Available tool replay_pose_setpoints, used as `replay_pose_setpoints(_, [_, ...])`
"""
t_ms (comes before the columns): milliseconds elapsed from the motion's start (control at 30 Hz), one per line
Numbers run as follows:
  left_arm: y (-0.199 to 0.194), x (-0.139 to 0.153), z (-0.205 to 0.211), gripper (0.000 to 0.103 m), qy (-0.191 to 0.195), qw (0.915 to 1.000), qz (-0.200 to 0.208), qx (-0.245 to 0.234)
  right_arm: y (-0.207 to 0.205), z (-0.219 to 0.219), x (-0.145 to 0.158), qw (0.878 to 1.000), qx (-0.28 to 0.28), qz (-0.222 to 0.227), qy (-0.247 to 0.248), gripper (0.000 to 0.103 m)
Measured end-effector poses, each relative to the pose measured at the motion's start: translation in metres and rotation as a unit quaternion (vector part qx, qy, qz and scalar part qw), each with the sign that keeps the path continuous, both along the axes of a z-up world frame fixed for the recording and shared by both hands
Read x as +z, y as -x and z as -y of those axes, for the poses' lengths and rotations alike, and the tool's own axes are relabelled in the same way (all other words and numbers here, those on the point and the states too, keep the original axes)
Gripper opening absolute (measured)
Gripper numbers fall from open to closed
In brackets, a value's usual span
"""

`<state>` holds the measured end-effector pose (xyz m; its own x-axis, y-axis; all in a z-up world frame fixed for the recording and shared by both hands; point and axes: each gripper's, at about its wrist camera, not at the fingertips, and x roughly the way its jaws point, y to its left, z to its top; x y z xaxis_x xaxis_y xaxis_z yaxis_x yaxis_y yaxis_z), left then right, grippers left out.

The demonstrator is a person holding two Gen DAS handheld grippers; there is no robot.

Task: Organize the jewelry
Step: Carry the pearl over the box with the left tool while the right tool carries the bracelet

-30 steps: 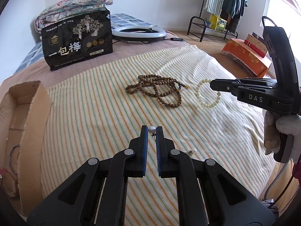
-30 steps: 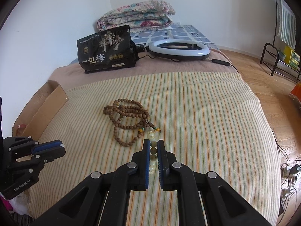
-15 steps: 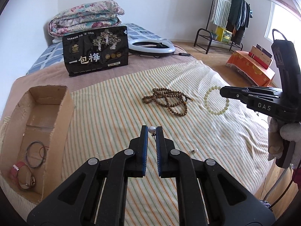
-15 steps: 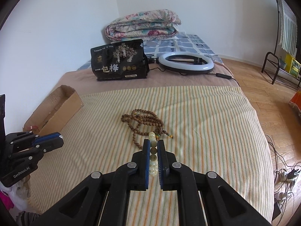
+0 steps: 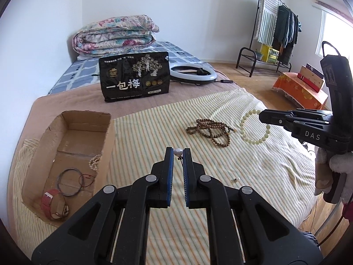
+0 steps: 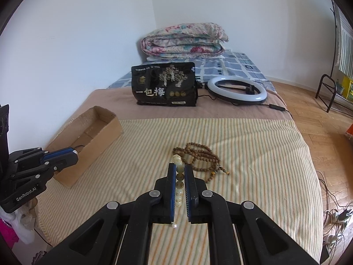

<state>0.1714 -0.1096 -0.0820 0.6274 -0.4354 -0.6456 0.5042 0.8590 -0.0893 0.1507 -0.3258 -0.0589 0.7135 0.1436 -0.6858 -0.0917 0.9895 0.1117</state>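
You had the left gripper [image 5: 178, 153] clamped on a pearl earring [image 5: 177, 152] and the right gripper [image 6: 180, 176] on the pale bead bracelet [image 6: 179, 176]; both belonged low over the cardboard box [image 5: 66, 154] before release.

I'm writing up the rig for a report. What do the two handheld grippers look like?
Both are black plastic with silver pivot rivets and blue finger pads. The right gripper is marked "DAS" in white; a white fuzzy glove grips its handle. The left gripper reads "GenRobot.AI".
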Motion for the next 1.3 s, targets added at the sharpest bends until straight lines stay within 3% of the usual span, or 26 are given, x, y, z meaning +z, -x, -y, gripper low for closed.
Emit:
replay_pose_setpoints(467, [-0.013,0.005,-0.065,0.006,0.006,0.9986,0.007,0.052,-0.013,-0.059,0.019,0.999,0.046,0.014,0.001,0.005])
replay_pose_setpoints(1300, [-0.052,-0.018,-0.178,0.006,0.003,0.988,-0.006,0.155,-0.073,-0.175,0.016,0.99,0.14,0.013,-0.015,0.005])
